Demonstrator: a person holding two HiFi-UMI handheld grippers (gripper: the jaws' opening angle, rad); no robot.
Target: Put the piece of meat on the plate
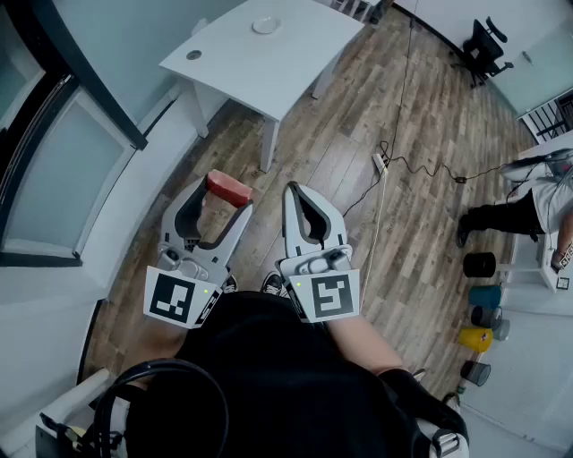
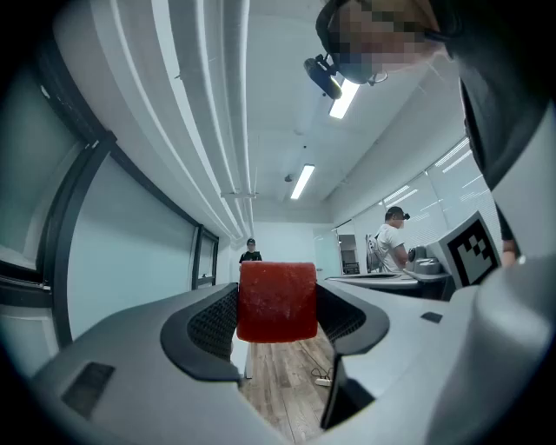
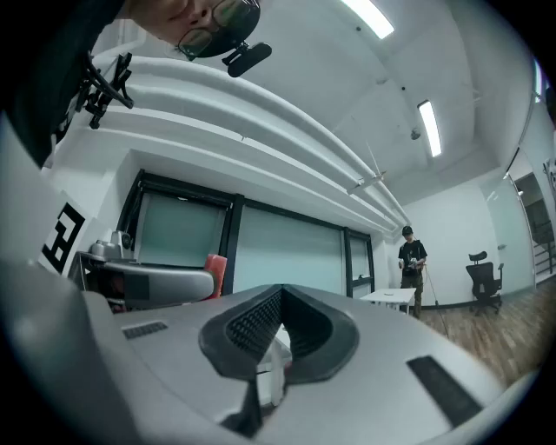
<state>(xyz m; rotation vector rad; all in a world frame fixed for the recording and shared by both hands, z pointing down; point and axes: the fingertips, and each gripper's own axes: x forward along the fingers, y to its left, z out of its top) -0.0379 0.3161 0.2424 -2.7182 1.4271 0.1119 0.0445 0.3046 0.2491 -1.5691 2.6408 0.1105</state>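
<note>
A red block of meat (image 1: 227, 188) sits clamped between the tips of my left gripper (image 1: 218, 194), held out level above the wooden floor. In the left gripper view the meat (image 2: 277, 302) fills the gap between the two dark pads. My right gripper (image 1: 303, 200) is beside it on the right, its jaws shut together with nothing between them (image 3: 280, 332). The meat (image 3: 215, 266) also shows small at the left of the right gripper view. A white plate (image 1: 266, 26) lies on the white table (image 1: 286, 67) farther ahead, well apart from both grippers.
A power strip with a cable (image 1: 380, 162) lies on the floor to the right. Several coloured cups (image 1: 479, 304) stand by the right wall near a person (image 1: 519, 210). An office chair (image 1: 483, 49) is at the far right. Another person (image 3: 411, 261) stands by the table.
</note>
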